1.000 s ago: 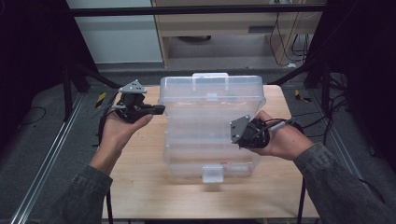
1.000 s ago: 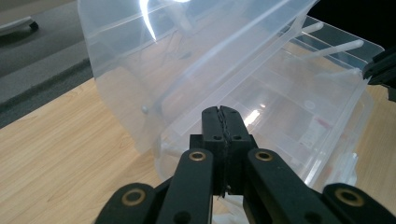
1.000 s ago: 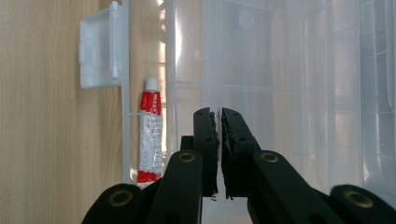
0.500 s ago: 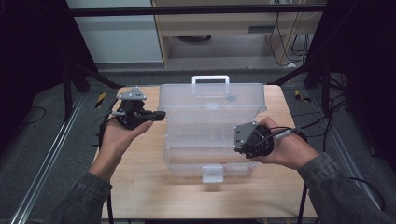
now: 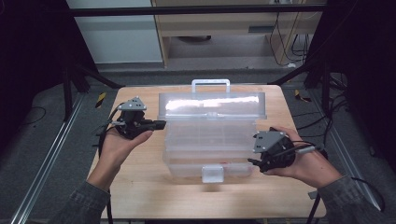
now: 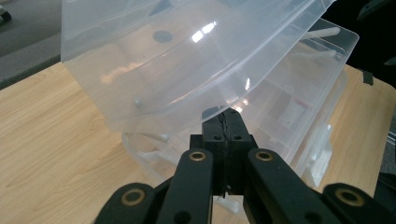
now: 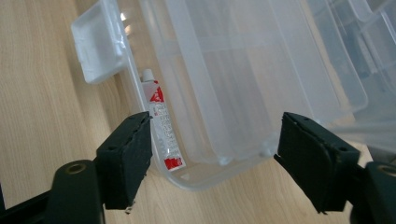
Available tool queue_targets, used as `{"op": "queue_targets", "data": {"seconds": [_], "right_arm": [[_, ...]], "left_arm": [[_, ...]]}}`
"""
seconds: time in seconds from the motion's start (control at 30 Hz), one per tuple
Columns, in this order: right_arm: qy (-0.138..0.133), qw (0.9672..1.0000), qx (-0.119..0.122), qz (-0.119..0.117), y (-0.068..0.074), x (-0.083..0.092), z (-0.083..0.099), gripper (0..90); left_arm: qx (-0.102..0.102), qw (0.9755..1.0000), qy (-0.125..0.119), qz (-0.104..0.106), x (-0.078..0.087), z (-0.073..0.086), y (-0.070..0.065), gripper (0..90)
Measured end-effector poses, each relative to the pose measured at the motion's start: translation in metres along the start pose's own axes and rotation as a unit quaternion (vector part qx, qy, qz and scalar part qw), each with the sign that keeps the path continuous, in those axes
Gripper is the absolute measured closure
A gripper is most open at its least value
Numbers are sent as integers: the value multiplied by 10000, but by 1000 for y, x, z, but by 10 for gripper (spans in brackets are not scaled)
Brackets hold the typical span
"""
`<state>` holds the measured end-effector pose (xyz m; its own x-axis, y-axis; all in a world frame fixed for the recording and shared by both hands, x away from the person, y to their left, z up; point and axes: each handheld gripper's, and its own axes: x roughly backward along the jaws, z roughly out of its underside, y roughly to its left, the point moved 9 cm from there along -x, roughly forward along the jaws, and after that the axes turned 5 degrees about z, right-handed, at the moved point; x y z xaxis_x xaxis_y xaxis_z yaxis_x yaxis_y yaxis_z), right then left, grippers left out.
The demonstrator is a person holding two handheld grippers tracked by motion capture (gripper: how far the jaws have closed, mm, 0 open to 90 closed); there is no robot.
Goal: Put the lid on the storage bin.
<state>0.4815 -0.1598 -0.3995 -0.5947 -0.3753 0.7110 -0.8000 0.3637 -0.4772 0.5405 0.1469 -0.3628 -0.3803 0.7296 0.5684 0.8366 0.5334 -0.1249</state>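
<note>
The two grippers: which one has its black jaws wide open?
The right gripper: its jaws stand far apart with nothing pinched between them. The left gripper has its jaws pressed shut together.

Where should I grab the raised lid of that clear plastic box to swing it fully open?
Probably the lid by its free front edge, coming from the person's side: that thin rim sticks out over the box, narrow enough for open jaws. The right gripper is open and close by.

Wooden table, grey floor, cabinet behind
</note>
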Motion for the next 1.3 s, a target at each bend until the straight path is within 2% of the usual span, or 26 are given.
{"op": "queue_targets", "data": {"seconds": [0.13,0.3,0.6,0.83,0.97,1.17,1.3], "right_arm": [[-16,9995,-279,125,-6,5,11,227],[108,9985,-505,201,-11,8,29,211],[290,9964,-708,362,-19,7,53,199],[382,9936,-949,480,-28,2,67,199],[447,9928,-999,477,-28,0,75,200],[504,9920,-1052,488,-28,0,84,202],[515,9912,-1100,518,-30,2,89,209]], "left_arm": [[13,10000,-5,41,-1,5,-3,897],[24,9999,1,100,-3,12,-6,898],[-24,9999,75,122,-7,24,-13,898],[31,9998,116,186,-10,37,-17,898],[62,9996,115,236,-11,43,-19,898],[94,9998,141,142,-9,54,-19,898],[107,9997,141,153,-7,60,-20,898]]}}
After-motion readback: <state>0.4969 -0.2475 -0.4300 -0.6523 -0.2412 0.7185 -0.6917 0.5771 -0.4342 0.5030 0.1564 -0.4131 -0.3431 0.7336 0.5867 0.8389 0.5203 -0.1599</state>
